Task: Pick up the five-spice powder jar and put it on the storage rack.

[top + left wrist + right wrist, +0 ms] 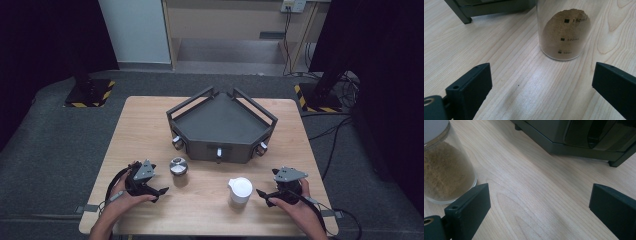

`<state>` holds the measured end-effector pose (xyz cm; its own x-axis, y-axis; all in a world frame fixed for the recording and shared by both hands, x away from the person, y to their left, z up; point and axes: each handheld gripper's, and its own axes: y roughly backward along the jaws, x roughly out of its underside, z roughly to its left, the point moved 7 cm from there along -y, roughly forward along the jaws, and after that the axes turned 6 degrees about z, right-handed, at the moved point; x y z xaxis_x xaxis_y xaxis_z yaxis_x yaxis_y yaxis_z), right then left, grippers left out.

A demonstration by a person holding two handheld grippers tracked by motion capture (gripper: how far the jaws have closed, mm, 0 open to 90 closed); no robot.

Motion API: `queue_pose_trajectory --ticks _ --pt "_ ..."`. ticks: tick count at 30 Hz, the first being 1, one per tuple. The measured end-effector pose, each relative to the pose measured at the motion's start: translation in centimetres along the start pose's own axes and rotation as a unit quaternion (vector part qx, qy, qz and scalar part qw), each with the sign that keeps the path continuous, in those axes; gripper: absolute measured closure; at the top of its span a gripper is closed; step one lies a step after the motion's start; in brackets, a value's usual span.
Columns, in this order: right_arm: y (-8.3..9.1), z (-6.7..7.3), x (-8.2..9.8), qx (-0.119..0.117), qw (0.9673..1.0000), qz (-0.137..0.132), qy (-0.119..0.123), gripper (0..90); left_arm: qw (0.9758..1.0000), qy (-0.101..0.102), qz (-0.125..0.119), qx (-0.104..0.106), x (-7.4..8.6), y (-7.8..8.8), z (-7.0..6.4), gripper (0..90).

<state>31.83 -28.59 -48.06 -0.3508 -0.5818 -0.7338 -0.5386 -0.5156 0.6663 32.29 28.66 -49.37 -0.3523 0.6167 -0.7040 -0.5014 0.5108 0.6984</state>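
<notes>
Looking down on the wooden table (210, 200), we take the dark tray (220, 125) at its middle as our landmark. Our left gripper (161, 192) rests on the table on the near side of the tray and off to its left, with a hand around it. Its jaws are spread wide with nothing between them, as its own view shows over bare wood. Our right gripper (263, 196) rests on the near side of the tray and off to its right, also held by a hand, jaws likewise spread and empty.

The jar (240, 190) stands upright on the near side of the tray, a little right of its front face, between the two grippers and just beside the right one. It has a white lid and clear walls with printed volume marks, and it holds brown powder (564, 32) heaped up one side. In the right gripper view the jar (444, 170) sits close by one jaw, not touching. A shiny metal knob (178, 166) lies just in front of the tray's left front corner, near the left gripper.
</notes>
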Motion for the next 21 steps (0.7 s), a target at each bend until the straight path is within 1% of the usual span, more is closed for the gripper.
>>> queue_pose_trajectory --ticks 2,4,7,12,15,16,18,21 --pt "0.00 0.00 0.04 0.001 1.0000 0.002 0.001 4.3 1.0000 0.001 -0.001 0.000 -0.04 -0.03 -0.11 1.8" --pt "0.00 -0.02 0.06 0.001 1.0000 0.003 0.002 4.3 1.0000 -0.007 -0.007 -0.001 -0.05 -0.01 -0.28 1.9" --pt "0.07 -0.07 0.04 0.002 1.0000 0.002 0.001 4.3 0.9999 -0.010 -0.010 0.000 -0.05 0.11 -0.30 1.9" --pt "0.11 -0.07 0.07 0.005 1.0000 0.004 0.002 4.3 0.9999 -0.006 -0.014 0.002 0.13 0.29 -0.14 2.0" --pt "0.09 -0.11 0.12 0.005 1.0000 0.006 0.002 4.3 0.9999 -0.008 -0.014 0.003 0.09 0.29 -0.17 2.1" --pt "0.09 -0.11 0.12 0.006 1.0000 0.007 0.002 4.3 0.9998 -0.014 -0.015 0.004 0.05 0.31 -0.23 2.2" --pt "0.13 -0.12 0.12 0.006 1.0000 0.007 0.002 4.3 0.9998 -0.015 -0.015 0.005 0.04 0.29 -0.27 2.2" --pt "0.17 -0.14 0.11 0.007 1.0000 0.006 0.002 4.3 0.9998 -0.013 -0.013 0.007 -0.01 0.24 -0.30 2.0"
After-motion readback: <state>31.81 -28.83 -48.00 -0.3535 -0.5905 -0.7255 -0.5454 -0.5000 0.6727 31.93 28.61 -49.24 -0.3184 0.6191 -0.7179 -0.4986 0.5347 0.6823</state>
